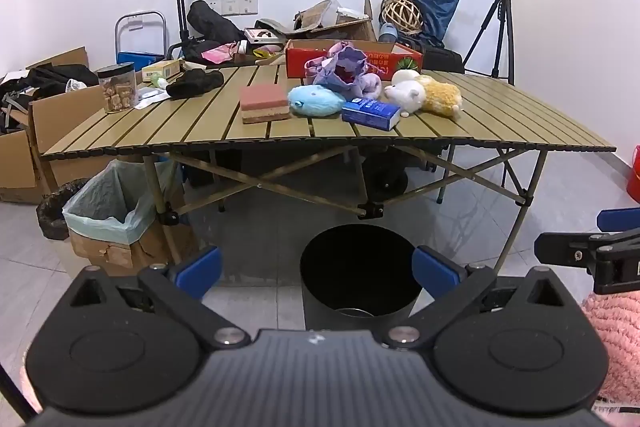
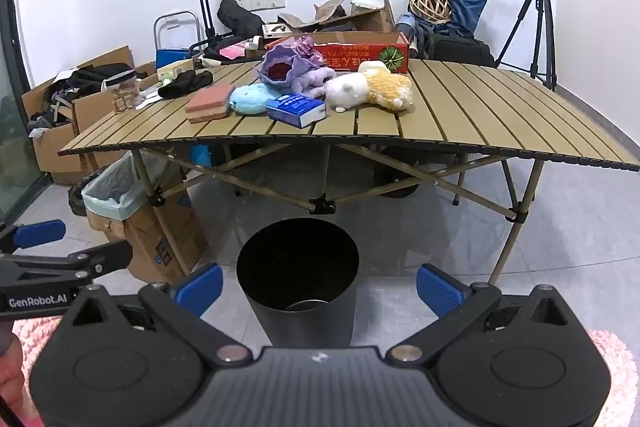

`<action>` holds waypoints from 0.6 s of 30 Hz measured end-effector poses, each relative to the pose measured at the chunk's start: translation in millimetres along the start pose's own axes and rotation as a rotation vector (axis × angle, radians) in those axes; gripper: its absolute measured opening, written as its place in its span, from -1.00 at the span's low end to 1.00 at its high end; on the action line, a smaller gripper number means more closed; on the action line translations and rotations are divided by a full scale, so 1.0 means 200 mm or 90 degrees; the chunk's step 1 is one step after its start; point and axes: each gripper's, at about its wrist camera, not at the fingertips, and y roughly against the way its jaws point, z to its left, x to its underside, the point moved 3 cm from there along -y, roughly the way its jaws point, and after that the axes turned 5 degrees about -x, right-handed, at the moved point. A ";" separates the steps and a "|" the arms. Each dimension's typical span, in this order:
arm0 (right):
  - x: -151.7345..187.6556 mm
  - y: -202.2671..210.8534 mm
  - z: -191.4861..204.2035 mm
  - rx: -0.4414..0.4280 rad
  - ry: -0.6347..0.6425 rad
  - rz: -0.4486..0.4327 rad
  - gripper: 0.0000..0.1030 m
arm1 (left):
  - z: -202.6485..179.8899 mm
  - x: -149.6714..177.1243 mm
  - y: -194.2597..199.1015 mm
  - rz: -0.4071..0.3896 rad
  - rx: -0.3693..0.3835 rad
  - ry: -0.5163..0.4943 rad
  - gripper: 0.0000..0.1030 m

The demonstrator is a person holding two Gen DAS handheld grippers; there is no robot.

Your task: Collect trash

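**Trash not yet picked, both grippers waiting over the bin**

Trash for this task was not easy to name: on the slatted folding table lay a blue box, a pink block, some plush toys and a purple cloth bundle, all in the middle of the top, well apart from both grippers. None of it looked clearly like rubbish to me, so which piece should go first was only a guess.

As I judged it, the work stood at its very beginning. The left gripper had its blue pads spread fully wide with nothing between them, and the right gripper was the same, wide and empty. Both pointed downward toward the floor in front of the table.

The next move would call for lifting one gripper up to the table top and reaching over the near edge to an item.

About containers: the black round bin stood on the floor just before the table, near the grippers; it seemed almost empty, with something pale at the bottom that I could not identify. To the left, a cardboard box with a light green liner bag looked empty too. At the far side of the table a red carton lay, its contents hidden.
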 end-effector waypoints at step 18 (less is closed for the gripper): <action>0.00 0.02 0.00 0.003 0.003 -0.002 1.00 | -0.01 -0.01 0.01 -0.009 0.013 0.016 1.00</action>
